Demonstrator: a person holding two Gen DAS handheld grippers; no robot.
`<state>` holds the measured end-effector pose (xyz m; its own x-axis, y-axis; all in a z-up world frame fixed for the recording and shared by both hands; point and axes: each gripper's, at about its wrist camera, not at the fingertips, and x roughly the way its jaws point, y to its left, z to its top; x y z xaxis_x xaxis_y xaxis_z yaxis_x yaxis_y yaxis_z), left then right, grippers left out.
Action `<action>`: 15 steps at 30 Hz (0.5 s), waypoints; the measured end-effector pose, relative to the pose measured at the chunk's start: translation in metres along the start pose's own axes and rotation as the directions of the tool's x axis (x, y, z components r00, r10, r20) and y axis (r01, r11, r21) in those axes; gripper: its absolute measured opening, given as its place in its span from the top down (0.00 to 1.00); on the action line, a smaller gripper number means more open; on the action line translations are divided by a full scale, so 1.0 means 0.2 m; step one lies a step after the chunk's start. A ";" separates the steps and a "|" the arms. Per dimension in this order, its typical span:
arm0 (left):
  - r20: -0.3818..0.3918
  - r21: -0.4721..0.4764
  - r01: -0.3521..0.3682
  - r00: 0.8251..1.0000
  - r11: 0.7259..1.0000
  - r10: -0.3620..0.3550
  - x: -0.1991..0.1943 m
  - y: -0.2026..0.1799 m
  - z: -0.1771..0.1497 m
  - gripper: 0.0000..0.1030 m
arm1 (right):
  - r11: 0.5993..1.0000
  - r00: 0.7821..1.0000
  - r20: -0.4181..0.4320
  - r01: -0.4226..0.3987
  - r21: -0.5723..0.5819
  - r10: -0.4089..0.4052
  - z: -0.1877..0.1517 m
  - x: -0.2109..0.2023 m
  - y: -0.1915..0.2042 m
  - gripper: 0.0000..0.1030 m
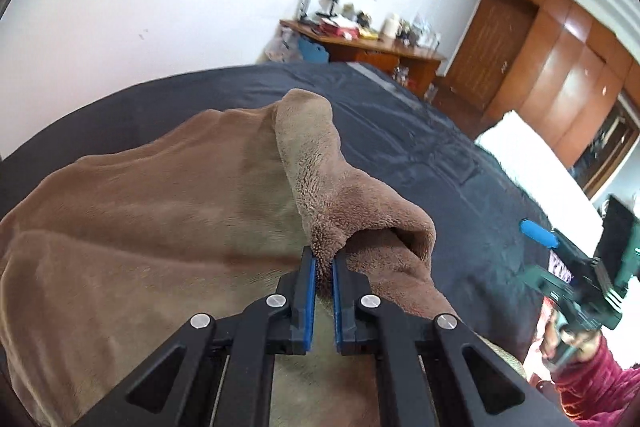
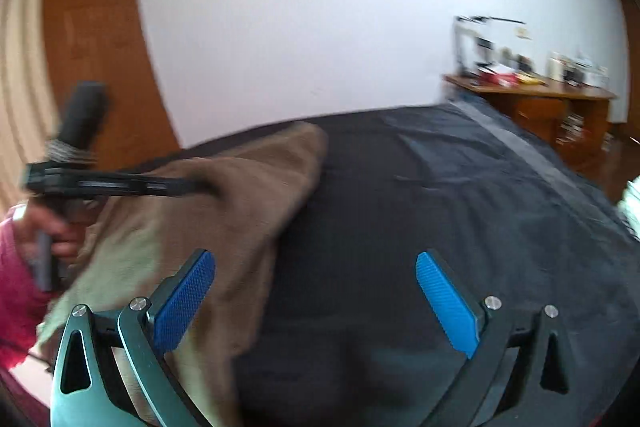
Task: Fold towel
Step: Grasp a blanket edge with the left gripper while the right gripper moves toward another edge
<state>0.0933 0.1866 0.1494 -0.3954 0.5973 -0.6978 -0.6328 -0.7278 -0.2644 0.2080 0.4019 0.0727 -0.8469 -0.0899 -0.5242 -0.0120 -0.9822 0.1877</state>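
Towel (image 1: 160, 227), one, pinched by left gripper (image 1: 324, 261); right gripper (image 2: 316, 279) spread empty

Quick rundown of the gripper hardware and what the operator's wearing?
Both grippers share one build: black angular linkage arms with triangular cutouts, round silver pivot pins, and blue textured pads on the fingers. The left gripper shows this up close; the right gripper looks teal-tinted on one arm, possibly lighting. No cables visible. The person wears a fuzzy dark-red sleeve.
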 end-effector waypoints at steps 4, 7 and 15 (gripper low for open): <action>0.061 -0.051 0.002 0.998 0.999 0.002 -0.14 0.11 -0.03 0.93 | 1.000 0.996 -0.085 0.014 -0.019 -0.016 0.01 0.07 -0.03 0.01; 0.077 -0.074 0.002 0.997 0.997 0.004 -0.19 0.17 -0.05 0.93 | 0.998 0.986 -0.163 -0.030 -0.057 0.020 0.01 0.14 0.03 0.01; 0.088 -0.105 0.032 0.996 0.994 -0.023 -0.19 0.25 -0.09 0.92 | 0.979 0.946 -0.302 -0.158 -0.126 0.114 -0.07 0.25 0.22 0.36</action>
<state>0.0887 0.1219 0.1516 -0.4378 0.6413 -0.6301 -0.5721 -0.7394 -0.3550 0.1725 0.3520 0.0420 -0.6420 -0.2472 -0.7257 0.1891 -0.9684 0.1625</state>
